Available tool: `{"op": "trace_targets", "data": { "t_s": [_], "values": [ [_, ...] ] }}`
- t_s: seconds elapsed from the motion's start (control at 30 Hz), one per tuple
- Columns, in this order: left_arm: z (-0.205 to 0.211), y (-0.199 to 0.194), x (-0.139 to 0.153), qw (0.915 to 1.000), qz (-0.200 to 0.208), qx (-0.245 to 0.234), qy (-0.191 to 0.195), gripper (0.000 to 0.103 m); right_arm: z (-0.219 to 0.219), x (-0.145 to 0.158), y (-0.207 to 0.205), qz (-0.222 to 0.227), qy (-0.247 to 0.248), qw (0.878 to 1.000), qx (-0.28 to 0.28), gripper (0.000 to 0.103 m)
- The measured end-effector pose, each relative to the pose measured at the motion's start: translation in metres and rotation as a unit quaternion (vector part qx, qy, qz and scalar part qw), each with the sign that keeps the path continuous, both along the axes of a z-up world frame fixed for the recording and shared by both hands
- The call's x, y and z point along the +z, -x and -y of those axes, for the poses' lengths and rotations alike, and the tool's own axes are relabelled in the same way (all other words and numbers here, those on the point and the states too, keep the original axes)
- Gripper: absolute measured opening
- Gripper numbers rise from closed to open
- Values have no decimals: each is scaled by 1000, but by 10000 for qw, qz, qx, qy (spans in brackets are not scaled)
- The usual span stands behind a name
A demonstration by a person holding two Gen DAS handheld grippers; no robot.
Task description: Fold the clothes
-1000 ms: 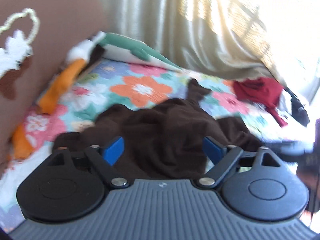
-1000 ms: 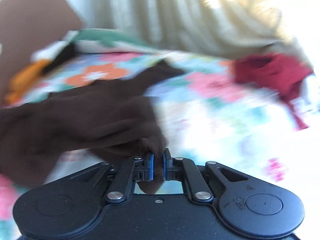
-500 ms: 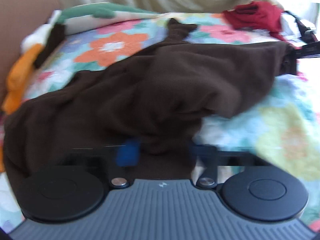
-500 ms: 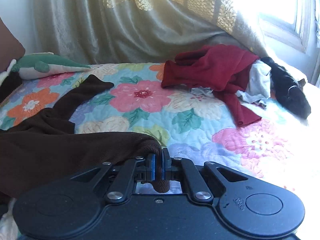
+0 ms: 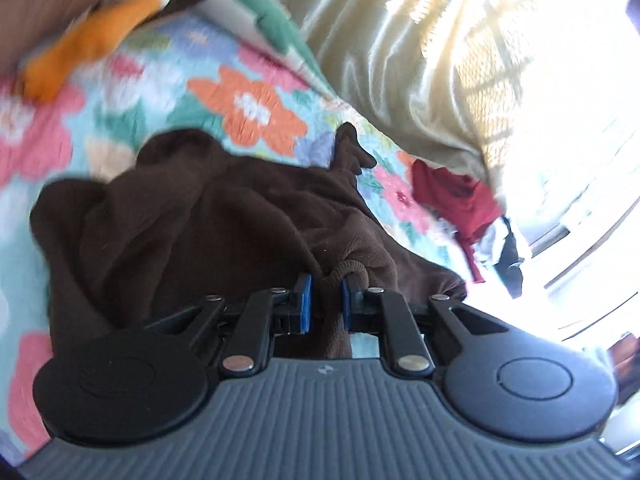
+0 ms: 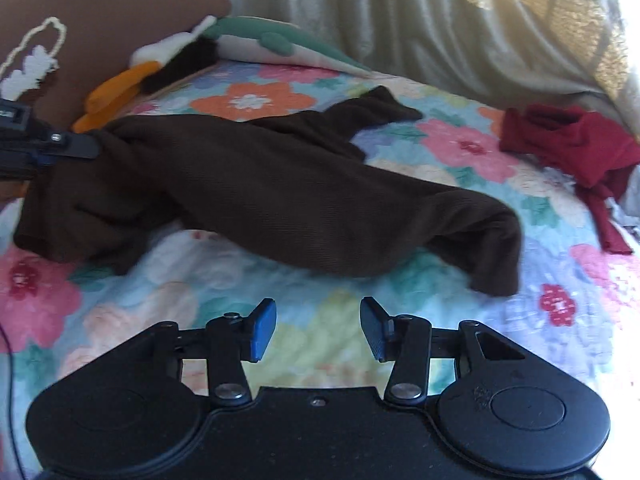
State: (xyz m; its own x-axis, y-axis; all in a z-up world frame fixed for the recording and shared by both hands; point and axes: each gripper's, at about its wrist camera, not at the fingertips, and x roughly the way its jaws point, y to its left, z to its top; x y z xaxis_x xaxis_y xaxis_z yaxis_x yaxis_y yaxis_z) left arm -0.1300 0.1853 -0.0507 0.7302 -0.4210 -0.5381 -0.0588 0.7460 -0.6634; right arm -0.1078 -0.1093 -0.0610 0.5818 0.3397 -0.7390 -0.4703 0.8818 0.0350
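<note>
A dark brown garment [image 6: 280, 192] lies stretched across the floral quilt [image 6: 460, 152]. In the left wrist view, a bunched hem of this brown garment [image 5: 200, 232] sits between the blue pads of my left gripper [image 5: 324, 292], whose jaws are closing and press on the cloth. The right wrist view shows the left gripper [image 6: 90, 145] at the left edge, holding the garment's left end slightly raised. My right gripper [image 6: 318, 328] hovers over bare quilt just in front of the garment's right end, jaws opening with nothing between them.
A crumpled red garment [image 6: 572, 144] lies at the far right of the bed, with dark items beyond it. An orange and white plush toy [image 6: 120, 88] and a green and white cushion [image 6: 272, 40] rest by the brown headboard [image 6: 100, 8]. A pale curtain [image 6: 440, 20] hangs behind.
My left gripper went from open to shut on the brown garment's hem and rolled. My right gripper let go of the garment's right end, which dropped onto the quilt, and drew back.
</note>
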Motion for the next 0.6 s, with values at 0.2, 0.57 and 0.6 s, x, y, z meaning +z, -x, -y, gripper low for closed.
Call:
{"op": "trace_targets", "data": {
  "t_s": [0.2,0.57,0.6],
  "values": [
    [-7,7,5,9981,187,-136,567,14,-39,-11,-3,-139,-455,9965,686,57],
    [4,7,4,9991,109,-269,306,14,-12,-44,-67,-933,-2160,9695,-691,59],
    [5,6,5,9995,72,-264,127,14,-9,-38,-71,-838,-2133,9705,-752,59]
  ]
}}
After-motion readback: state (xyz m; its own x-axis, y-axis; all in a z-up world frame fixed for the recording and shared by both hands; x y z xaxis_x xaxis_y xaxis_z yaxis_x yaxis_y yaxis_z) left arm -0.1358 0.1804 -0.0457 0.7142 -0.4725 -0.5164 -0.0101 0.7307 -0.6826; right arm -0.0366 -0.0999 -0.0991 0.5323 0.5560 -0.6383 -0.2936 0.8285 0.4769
